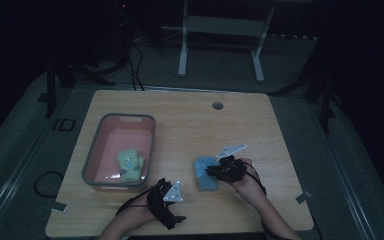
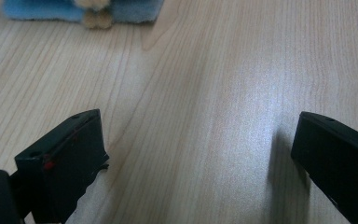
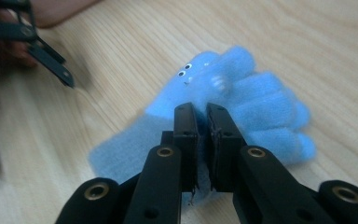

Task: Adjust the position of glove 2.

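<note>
The right gripper (image 1: 219, 170) sits right of centre in the lower half of the high view, carried by the person's right hand (image 1: 247, 181), with its grey three-cornered plate pointing toward the upper right. In the right gripper view its jaws are pressed almost together, clamping a fold of the blue glove (image 3: 242, 112) at the lower centre of the frame. The glove is fuzzy, with small printed eyes near its upper edge and its fingers spread toward the right of that frame. It lies on the wooden worktop (image 1: 190, 125). In the high view the blue glove (image 1: 206, 172) shows just left of the right gripper, in the lower middle of the worktop.

The left gripper (image 1: 166, 200) is at the lower centre-left of the high view, near the worktop's front edge. In the left gripper view its jaws stand wide apart at the lower left and lower right corners, with bare wood grain between them and nothing held. The edge of the blue glove (image 2: 81, 9) appears at the top left of that frame, well apart from those jaws.

A grey-rimmed pink bin (image 1: 150, 145) occupies the left part of the worktop in the high view. A green glove (image 1: 130, 165) lies inside it, toward its lower right corner.
</note>
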A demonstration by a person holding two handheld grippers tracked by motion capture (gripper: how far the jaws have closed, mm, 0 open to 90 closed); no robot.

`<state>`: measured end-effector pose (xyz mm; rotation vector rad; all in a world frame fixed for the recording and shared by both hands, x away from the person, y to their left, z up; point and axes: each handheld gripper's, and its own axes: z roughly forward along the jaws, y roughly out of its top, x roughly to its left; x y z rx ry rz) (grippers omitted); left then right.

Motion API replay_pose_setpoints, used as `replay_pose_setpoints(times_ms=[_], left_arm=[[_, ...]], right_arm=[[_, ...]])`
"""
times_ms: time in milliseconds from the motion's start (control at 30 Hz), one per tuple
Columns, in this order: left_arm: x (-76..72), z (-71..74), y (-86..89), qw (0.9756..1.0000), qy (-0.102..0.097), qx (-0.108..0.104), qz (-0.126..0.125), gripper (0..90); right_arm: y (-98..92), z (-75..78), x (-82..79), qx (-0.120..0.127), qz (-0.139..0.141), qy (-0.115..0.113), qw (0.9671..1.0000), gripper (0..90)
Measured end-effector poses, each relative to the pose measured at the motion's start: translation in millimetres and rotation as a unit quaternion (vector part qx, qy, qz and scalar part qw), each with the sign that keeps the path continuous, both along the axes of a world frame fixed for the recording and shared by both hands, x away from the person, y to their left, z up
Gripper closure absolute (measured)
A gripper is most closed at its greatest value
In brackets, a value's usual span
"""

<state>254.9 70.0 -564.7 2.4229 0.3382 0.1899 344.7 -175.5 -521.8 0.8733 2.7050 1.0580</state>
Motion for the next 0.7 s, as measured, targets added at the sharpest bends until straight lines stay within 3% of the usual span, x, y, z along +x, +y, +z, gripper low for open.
replay_pose_setpoints(times_ms=[200, 300, 367, 500, 700], left_arm=[[0.3, 1.5, -0.7, 1.0000, 0.004, -0.008, 0.002, 2.9], [0.7, 4.4, 0.5, 0.9998, -0.001, -0.020, 0.009, 2.9], [0.9, 4.4, -0.3, 0.9998, -0.005, -0.016, 0.013, 2.9], [-0.3, 4.3, -5.7, 0.9993, -0.027, 0.007, 0.025, 2.9], [0.1, 9.0, -6.6, 0.9987, -0.028, -0.009, 0.042, 2.9]], right_arm=[[0.4, -10.7, 3.7, -0.021, 0.000, 0.002, 0.9998, 79.7], [0.5, -14.8, 4.5, -0.025, 0.004, 0.005, 0.9997, 76.6], [0.3, -13.6, 4.4, -0.026, 0.004, 0.004, 0.9997, 74.8], [-0.8, -7.2, 1.2, -0.032, 0.007, -0.008, 0.9994, 65.1], [-13.5, 6.4, -2.5, -0.009, -0.008, -0.027, 0.9996, 43.3]])
